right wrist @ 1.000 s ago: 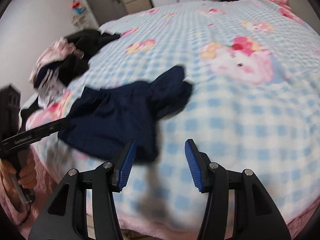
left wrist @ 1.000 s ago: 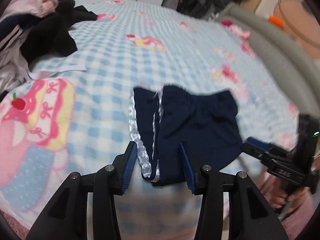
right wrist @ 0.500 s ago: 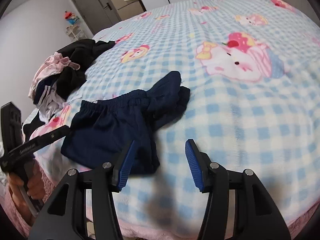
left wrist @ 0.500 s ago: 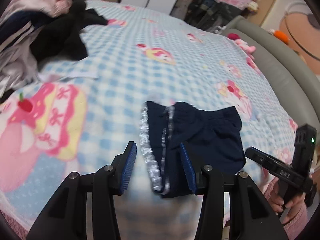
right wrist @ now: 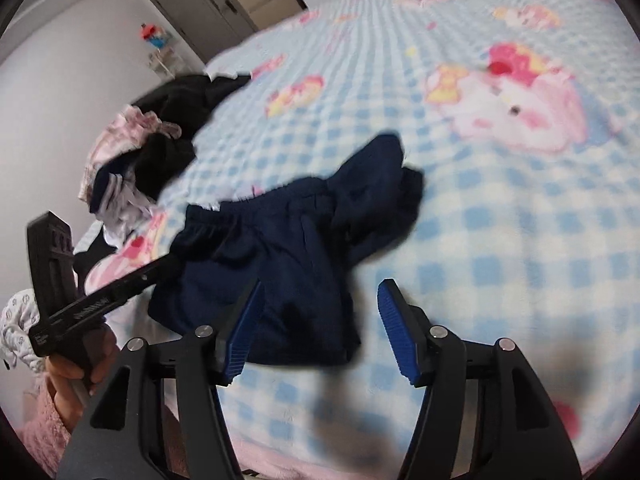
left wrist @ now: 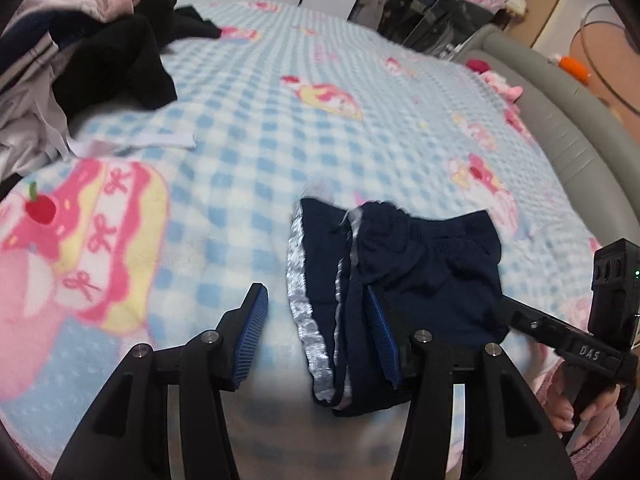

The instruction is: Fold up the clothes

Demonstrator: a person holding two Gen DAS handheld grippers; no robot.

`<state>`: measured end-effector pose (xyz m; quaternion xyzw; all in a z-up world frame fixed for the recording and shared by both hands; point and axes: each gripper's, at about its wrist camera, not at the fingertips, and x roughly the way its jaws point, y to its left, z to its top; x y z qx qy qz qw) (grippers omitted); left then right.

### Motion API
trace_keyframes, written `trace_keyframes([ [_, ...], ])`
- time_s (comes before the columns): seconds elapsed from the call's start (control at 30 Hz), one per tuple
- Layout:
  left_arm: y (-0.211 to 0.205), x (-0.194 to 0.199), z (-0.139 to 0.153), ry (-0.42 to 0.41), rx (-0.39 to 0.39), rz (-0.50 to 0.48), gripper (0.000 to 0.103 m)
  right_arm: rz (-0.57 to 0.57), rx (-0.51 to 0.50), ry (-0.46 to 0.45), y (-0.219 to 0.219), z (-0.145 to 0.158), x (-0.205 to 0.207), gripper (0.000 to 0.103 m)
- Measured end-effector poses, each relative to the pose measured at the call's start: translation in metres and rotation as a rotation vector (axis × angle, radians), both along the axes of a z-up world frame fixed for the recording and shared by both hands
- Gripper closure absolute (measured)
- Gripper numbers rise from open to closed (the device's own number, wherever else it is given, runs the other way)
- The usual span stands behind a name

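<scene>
Navy shorts [left wrist: 420, 276] with a silver side stripe [left wrist: 300, 308] lie crumpled on the blue checked blanket [left wrist: 248, 152]. My left gripper [left wrist: 318, 328] hovers over their striped edge. Its jaws are opening; the stripe lies between them and the right pad sits against the fabric without pinching it. In the right wrist view the shorts [right wrist: 288, 256] have one leg bunched up toward the far side. My right gripper [right wrist: 320, 328] is over their near corner. Its jaws are opening too, with the hem between them but not pressed. Each view shows the other gripper [left wrist: 560, 340] [right wrist: 92, 300] in a hand.
A pile of black, pink and grey clothes [left wrist: 100, 52] [right wrist: 152, 148] lies at the far left of the bed, with a white cloth strip [left wrist: 160, 142] beside it. A grey padded bed rim [left wrist: 560, 128] runs along the right. The blanket's near edge [right wrist: 360, 460] drops off below the grippers.
Both grippers' jaws stand a little wider than before. The right gripper has moved in closer over the shorts' near corner. The shorts have stayed where they lay.
</scene>
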<state>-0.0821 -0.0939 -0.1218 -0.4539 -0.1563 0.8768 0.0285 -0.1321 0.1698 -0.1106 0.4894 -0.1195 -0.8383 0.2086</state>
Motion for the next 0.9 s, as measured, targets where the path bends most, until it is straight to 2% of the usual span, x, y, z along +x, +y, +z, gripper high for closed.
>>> trace_keyframes([
  [0.03, 0.002, -0.002, -0.003, -0.017, -0.034, 0.006, 0.049, 0.008, 0.003, -0.007, -0.004, -0.003, 0.000, 0.047],
  [0.07, 0.002, -0.003, -0.005, -0.031, -0.052, 0.015, 0.049, 0.035, -0.014, -0.008, -0.010, -0.003, 0.003, 0.056],
  [0.13, -0.002, -0.005, -0.007, -0.043, -0.037, 0.033, 0.049, 0.107, -0.038, 0.012, -0.022, 0.001, 0.011, 0.059],
  [0.2, -0.005, -0.006, -0.007, -0.044, -0.028, 0.039, 0.049, 0.146, -0.017, 0.059, -0.031, 0.010, 0.020, 0.066],
  [0.23, -0.005, -0.007, -0.008, -0.045, -0.030, 0.038, 0.049, 0.148, -0.008, 0.079, -0.033, 0.013, 0.023, 0.074],
  [0.27, -0.005, -0.008, -0.009, -0.046, -0.033, 0.037, 0.048, 0.135, -0.008, 0.090, -0.032, 0.016, 0.024, 0.078],
  [0.33, -0.004, -0.007, -0.010, -0.045, -0.039, 0.033, 0.048, 0.082, -0.011, 0.077, -0.023, 0.016, 0.023, 0.080],
  [0.5, -0.005, -0.007, -0.010, -0.043, -0.019, 0.024, 0.044, -0.083, 0.110, -0.056, 0.009, -0.005, 0.010, 0.080],
  [0.6, -0.004, -0.008, -0.010, -0.045, -0.026, 0.022, 0.044, -0.107, 0.028, -0.066, 0.019, 0.002, 0.008, 0.075],
  [0.7, -0.004, -0.008, -0.010, -0.046, -0.025, 0.022, 0.044, -0.119, -0.036, 0.001, 0.020, 0.020, 0.003, 0.069],
  [0.73, -0.003, -0.007, -0.010, -0.046, -0.024, 0.022, 0.044, -0.132, -0.056, 0.016, 0.022, 0.024, -0.002, 0.063],
  [0.77, -0.003, -0.007, -0.010, -0.046, -0.022, 0.022, 0.044, -0.149, -0.067, 0.012, 0.023, 0.023, -0.009, 0.062],
  [0.83, -0.004, -0.006, -0.010, -0.047, -0.019, 0.022, 0.044, -0.163, -0.066, -0.015, 0.021, 0.017, -0.023, 0.062],
  [0.9, -0.004, -0.006, -0.010, -0.047, -0.019, 0.022, 0.044, -0.096, -0.012, -0.067, 0.007, 0.003, -0.033, 0.062],
])
